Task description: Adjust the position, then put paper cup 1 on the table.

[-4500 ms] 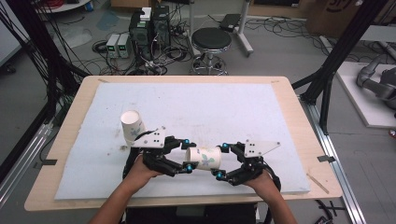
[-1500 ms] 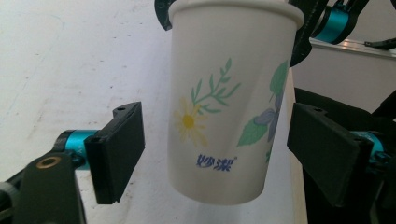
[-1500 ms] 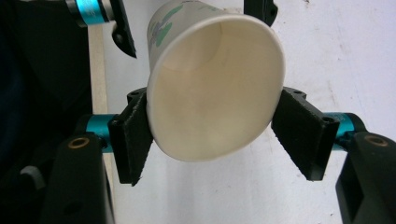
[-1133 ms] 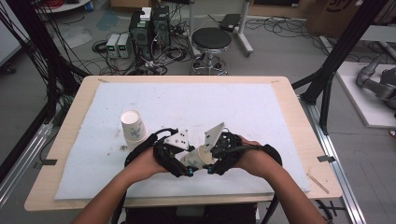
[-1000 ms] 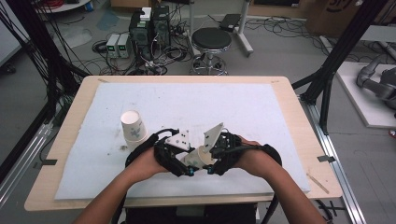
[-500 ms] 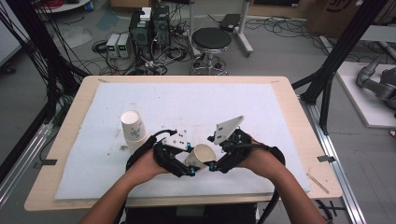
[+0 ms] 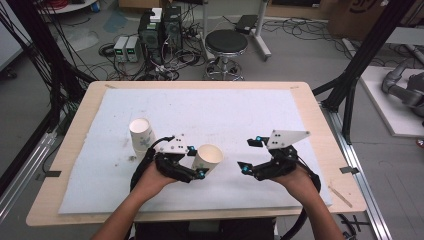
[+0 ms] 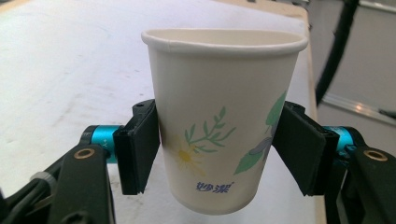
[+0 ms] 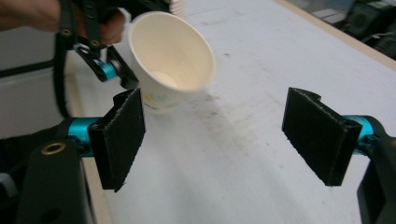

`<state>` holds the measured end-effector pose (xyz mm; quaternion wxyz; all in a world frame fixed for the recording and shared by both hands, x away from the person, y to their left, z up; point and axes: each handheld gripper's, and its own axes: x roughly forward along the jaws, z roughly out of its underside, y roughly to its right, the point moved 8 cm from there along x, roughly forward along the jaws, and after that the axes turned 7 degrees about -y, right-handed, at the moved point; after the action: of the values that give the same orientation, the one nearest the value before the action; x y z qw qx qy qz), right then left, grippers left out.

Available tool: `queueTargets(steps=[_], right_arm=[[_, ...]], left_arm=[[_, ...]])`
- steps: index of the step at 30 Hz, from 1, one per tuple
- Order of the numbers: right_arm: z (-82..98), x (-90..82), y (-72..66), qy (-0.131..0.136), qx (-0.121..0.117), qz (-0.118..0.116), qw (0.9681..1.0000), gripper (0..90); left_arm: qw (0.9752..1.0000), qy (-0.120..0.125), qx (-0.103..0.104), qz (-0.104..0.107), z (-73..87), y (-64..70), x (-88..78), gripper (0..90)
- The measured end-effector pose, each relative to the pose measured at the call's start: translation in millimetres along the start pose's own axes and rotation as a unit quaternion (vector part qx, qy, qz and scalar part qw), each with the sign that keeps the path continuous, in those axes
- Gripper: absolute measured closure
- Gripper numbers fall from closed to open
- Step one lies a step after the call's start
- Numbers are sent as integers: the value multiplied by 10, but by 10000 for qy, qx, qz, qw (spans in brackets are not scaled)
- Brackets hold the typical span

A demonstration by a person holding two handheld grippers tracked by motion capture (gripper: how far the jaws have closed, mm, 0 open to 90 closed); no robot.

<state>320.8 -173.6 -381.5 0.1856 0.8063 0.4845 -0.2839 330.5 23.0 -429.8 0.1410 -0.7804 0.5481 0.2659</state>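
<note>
Paper cup [image 8: 223, 121] sits clamped between the pads of the left gripper [image 7: 199, 169], held tilted above the white mat [image 7: 225, 115] near the bench's front edge, its open mouth turned toward the right gripper [image 7: 246, 156]. Right gripper well apart to the cup's right, its jaws just sprung wide with nothing between them. Second paper cup [image 7: 141, 136] stands on the mat just beyond the left hand [image 7: 150, 177], mouth up.

Left tongs [image 8: 219, 154] clamped on upright paper cup [image 8: 222, 116], seemingly above white mat [image 8: 70, 70]
</note>
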Motion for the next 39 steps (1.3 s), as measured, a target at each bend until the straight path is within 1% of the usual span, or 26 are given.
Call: queueTargets(steps=[1,2,3,5,6,7,8,10,12,14,16,19,22,23,25,26,27,31,34,35,39], right_arm=[[48,-12,31,44,88,102,9999,220],[151,-35,91,143,234,309,9991,220],[151,-35,91,143,234,309,9991,220],[252,-59,136,227,436,468,9977,220],[336,-80,166,328,523,548,9966,220],[336,-80,166,328,523,548,9966,220],[365,-87,175,357,540,595,9961,220],[443,-105,200,435,578,777,9943,220],[499,-119,217,494,633,880,9929,220],[576,-141,245,557,699,980,9912,220],[644,-155,272,620,797,1041,9894,220],[743,-153,297,636,902,1158,9871,220],[818,-137,309,668,982,1238,9852,220],[840,-130,312,652,981,1252,9851,220],[860,-119,304,654,1013,1237,9850,220],[869,-116,290,623,1030,1216,9853,220],[872,-116,289,619,977,1226,9857,220],[877,-134,281,647,970,1248,9853,220],[882,-145,274,673,1014,1258,9846,221],[884,-151,278,667,983,1276,9847,221],[885,-162,283,701,1009,1273,9842,220]], left_arm=[[9999,89,-61,-35,-1,-15,-10,333],[9998,149,-103,-79,2,-34,-23,333],[9996,211,-127,-129,4,-53,-34,333],[9990,357,-193,-206,3,-88,-62,333],[9983,469,-244,-242,-4,-104,-78,331],[9978,531,-262,-297,-6,-120,-93,331],[9969,646,-303,-337,-12,-140,-118,330],[9953,792,-346,-436,-17,-176,-154,327],[9938,922,-390,-475,-23,-192,-179,327],[9929,990,-405,-520,-24,-205,-194,325],[9914,1092,-420,-580,-35,-221,-207,325],[9898,1199,-413,-652,-48,-254,-225,323],[9878,1314,-455,-700,-59,-278,-239,320],[9873,1345,-474,-695,-63,-280,-244,320],[9867,1368,-457,-753,-67,-292,-257,319],[9858,1413,-490,-758,-73,-297,-265,319],[9856,1429,-499,-755,-76,-299,-269,319],[9842,1490,-489,-818,-115,-341,-274,319],[9832,1532,-485,-861,-184,-397,-260,319],[9826,1551,-477,-899,-218,-423,-254,319],[9799,1634,-531,-1013,-369,-557,-188,319]])
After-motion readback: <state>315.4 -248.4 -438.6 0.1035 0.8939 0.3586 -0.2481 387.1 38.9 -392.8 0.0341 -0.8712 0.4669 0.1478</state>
